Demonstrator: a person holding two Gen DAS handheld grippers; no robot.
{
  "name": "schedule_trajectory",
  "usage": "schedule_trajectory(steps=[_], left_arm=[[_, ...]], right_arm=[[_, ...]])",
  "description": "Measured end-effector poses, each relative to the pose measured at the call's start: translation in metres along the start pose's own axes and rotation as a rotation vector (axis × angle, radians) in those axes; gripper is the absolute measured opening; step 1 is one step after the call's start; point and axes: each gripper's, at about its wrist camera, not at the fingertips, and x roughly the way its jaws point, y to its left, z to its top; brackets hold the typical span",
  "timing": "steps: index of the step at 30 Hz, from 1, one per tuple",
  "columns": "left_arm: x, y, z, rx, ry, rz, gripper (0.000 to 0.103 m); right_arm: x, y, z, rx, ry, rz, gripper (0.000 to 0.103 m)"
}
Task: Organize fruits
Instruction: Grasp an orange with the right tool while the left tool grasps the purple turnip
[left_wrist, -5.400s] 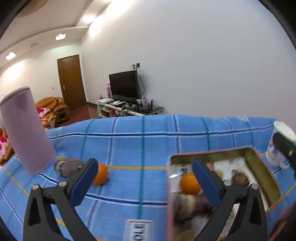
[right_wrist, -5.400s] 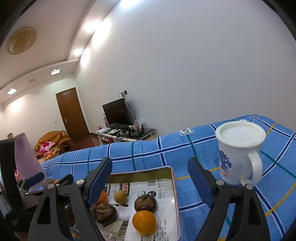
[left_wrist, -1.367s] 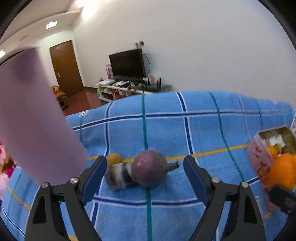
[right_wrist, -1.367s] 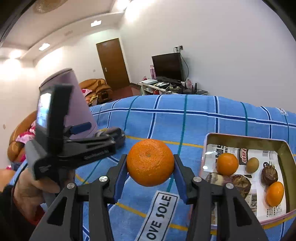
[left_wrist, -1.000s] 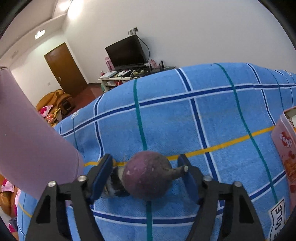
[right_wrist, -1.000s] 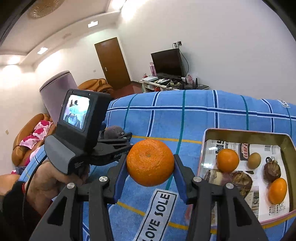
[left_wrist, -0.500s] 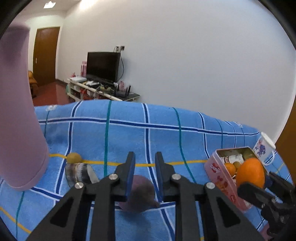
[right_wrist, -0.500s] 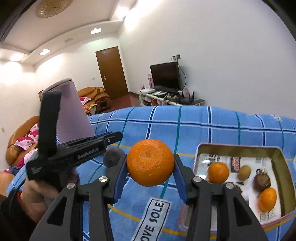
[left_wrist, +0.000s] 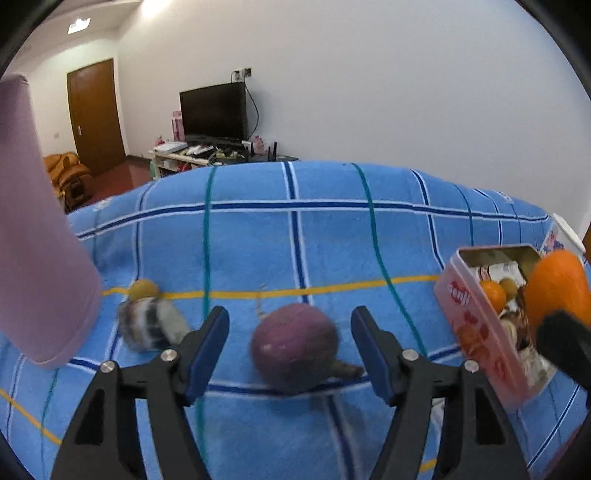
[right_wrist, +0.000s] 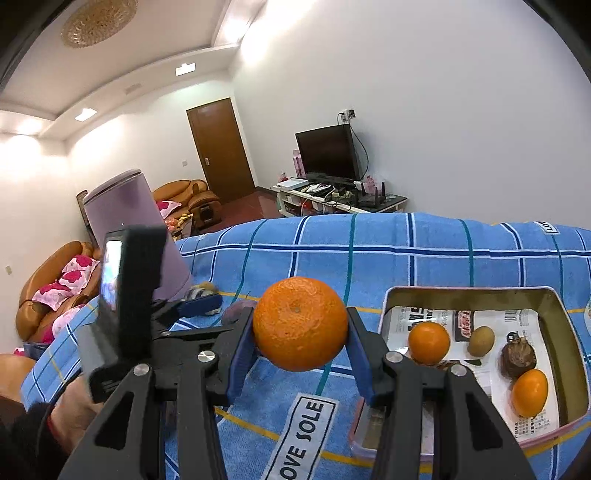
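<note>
On a desk under a blue checked cloth (left_wrist: 258, 240), an open pink tin (right_wrist: 554, 306) holds oranges and other small fruit. Left of the tin, the left hand-held gripper (left_wrist: 290, 349) is opening, jaws either side of a purple round fruit (left_wrist: 293, 345) without touching. The right hand-held gripper (right_wrist: 300, 349) clamps an orange (right_wrist: 300, 323) just left of the tin. Likely next: lower the orange into the tin, then release.

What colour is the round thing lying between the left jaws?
Dull purple; the round vegetable shows best in the left wrist view.
</note>
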Motion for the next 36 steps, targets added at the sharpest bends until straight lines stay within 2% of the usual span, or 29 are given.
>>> schedule_trajectory(steps=[1,3,8,11,13,14,17,19,21,23,24,25,26,27,30,31,33,36], left_arm=[[0.007,-0.001,0.000,-0.010,0.032,0.006,0.061],[0.011,-0.004,-0.001,0.000,0.063,0.023,0.059],[0.014,-0.010,-0.002,0.011,0.065,0.056,0.058],[0.012,-0.020,-0.004,0.023,0.048,0.086,0.057],[-0.002,-0.028,-0.007,0.019,-0.006,0.083,0.055],[-0.005,-0.033,-0.008,0.020,-0.026,0.082,0.049],[-0.025,-0.044,-0.012,0.041,-0.104,0.076,0.010],[-0.035,-0.046,-0.011,-0.006,-0.133,0.014,0.014],[-0.033,-0.051,-0.012,0.001,-0.105,-0.010,0.015],[-0.031,-0.048,-0.011,0.004,-0.091,-0.022,0.023],[-0.030,-0.042,-0.009,-0.008,-0.074,-0.027,0.040],[-0.029,-0.032,-0.005,-0.034,-0.053,-0.040,0.051],[-0.029,-0.022,-0.005,-0.061,-0.050,-0.044,0.069],[-0.029,-0.012,-0.005,-0.092,-0.046,-0.048,0.076],[-0.022,0.009,-0.009,-0.192,-0.005,-0.109,0.076],[-0.017,0.010,-0.009,-0.203,0.012,-0.106,0.076],[-0.009,-0.002,-0.011,-0.149,0.034,-0.086,0.076],[0.002,-0.027,-0.014,-0.019,0.075,0.027,0.077]], right_arm=[[-0.001,-0.001,0.001,0.001,-0.002,-0.005,0.049],[-0.001,-0.005,0.002,0.008,-0.001,-0.009,0.049],[-0.001,-0.010,0.005,0.019,-0.002,-0.019,0.049],[-0.004,-0.011,0.005,0.016,-0.017,-0.025,0.049],[-0.005,-0.010,0.005,0.013,-0.034,-0.036,0.049],[-0.006,-0.011,0.005,0.013,-0.040,-0.041,0.049],[-0.011,-0.019,0.008,0.024,-0.061,-0.060,0.049],[-0.014,-0.026,0.011,0.034,-0.071,-0.074,0.049],[-0.016,-0.037,0.010,0.044,-0.074,-0.099,0.049],[-0.017,-0.046,0.009,0.053,-0.072,-0.119,0.049],[-0.017,-0.051,0.008,0.064,-0.067,-0.125,0.049],[-0.018,-0.055,0.007,0.072,-0.063,-0.128,0.049],[-0.019,-0.058,0.007,0.079,-0.061,-0.131,0.049],[-0.021,-0.060,0.007,0.084,-0.061,-0.132,0.049],[-0.026,-0.061,0.009,0.083,-0.070,-0.121,0.049],[-0.027,-0.060,0.009,0.077,-0.073,-0.120,0.049],[-0.030,-0.059,0.009,0.070,-0.077,-0.115,0.049],[-0.035,-0.061,0.010,0.078,-0.084,-0.108,0.049]])
